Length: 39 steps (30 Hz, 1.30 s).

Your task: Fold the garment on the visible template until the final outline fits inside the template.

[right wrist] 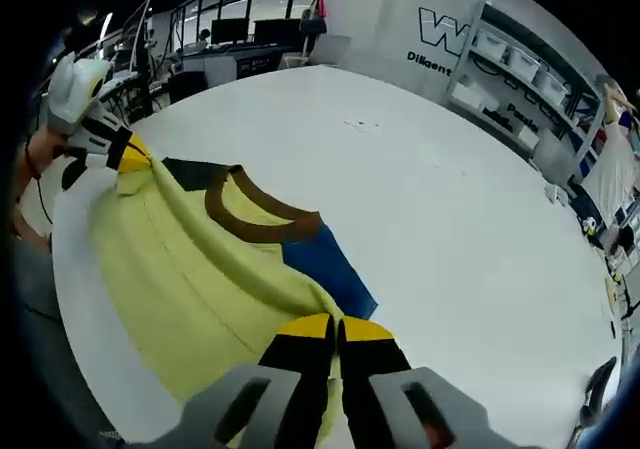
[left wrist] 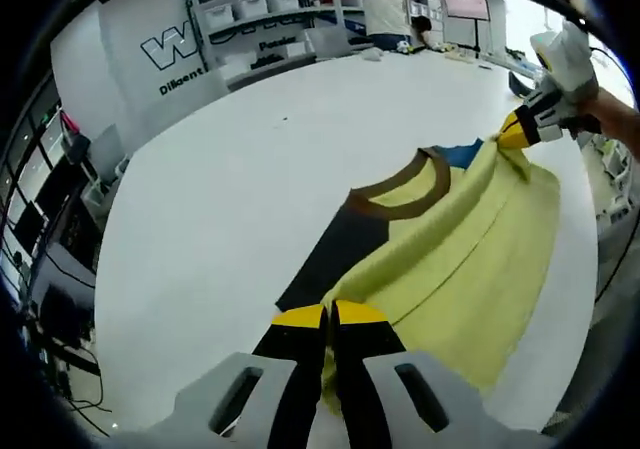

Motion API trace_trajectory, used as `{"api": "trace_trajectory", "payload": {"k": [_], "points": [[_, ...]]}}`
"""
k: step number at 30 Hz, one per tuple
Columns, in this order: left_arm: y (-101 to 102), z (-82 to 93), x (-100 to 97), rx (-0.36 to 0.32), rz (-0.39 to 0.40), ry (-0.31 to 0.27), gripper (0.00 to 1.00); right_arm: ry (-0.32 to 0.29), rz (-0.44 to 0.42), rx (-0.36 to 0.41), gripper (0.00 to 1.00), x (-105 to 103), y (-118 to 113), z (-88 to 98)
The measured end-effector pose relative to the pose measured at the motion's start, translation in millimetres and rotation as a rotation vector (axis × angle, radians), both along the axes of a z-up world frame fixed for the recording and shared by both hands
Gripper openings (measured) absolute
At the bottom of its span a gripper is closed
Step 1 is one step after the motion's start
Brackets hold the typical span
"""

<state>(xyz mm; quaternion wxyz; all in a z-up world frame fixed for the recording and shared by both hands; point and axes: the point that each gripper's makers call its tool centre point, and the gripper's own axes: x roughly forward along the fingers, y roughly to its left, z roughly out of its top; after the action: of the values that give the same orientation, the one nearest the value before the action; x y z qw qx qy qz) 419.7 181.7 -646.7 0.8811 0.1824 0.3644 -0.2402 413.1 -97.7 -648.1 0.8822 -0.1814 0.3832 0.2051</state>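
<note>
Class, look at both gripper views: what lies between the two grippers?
The yellow garment spans between the left gripper and the right gripper, with its brown collar about midway; both views show this.

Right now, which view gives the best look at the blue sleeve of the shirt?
The right gripper view: the blue sleeve lies spread on the table beside the brown collar, just ahead of the right gripper. The left gripper view shows a sliver of it beyond the raised yellow fabric.

Each view looks along its own claw, close over the bench (left wrist: pixel 250 189). They face each other. Both share the garment (right wrist: pixel 170 269).
</note>
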Motion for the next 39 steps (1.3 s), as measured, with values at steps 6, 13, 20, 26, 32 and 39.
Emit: {"api": "trace_trajectory", "payload": {"k": [6, 13, 20, 26, 32, 39], "points": [[-0.6, -13.6, 1.9, 0.025, 0.001, 0.027, 0.0, 0.021, 0.035, -0.019, 0.0, 7.3, 1.1, -18.1], [-0.4, -17.4, 0.0, 0.014, -0.031, 0.066, 0.0, 0.068, 0.117, -0.12, 0.0, 6.8, 3.0, -24.7], [3.4, -20.5, -13.1, -0.011, -0.032, 0.217, 0.0, 0.252, 0.26, -0.168, 0.0, -6.0, 3.2, -27.9], [5.6, -23.6, -44.8, -0.006, -0.038, 0.435, 0.0, 0.466, 0.311, -0.074, 0.0, -47.8, 5.2, -28.8], [9.5, -27.0, -82.3, -0.037, -0.031, 0.649, 0.0, 0.537, 0.353, -0.015, 0.0, -77.7, 5.6, -29.3], [5.9, -23.8, -74.5, 0.015, -0.111, 0.517, 0.03, 0.476, 0.342, -0.017, 0.0, -77.7, 7.3, -27.5]]}}
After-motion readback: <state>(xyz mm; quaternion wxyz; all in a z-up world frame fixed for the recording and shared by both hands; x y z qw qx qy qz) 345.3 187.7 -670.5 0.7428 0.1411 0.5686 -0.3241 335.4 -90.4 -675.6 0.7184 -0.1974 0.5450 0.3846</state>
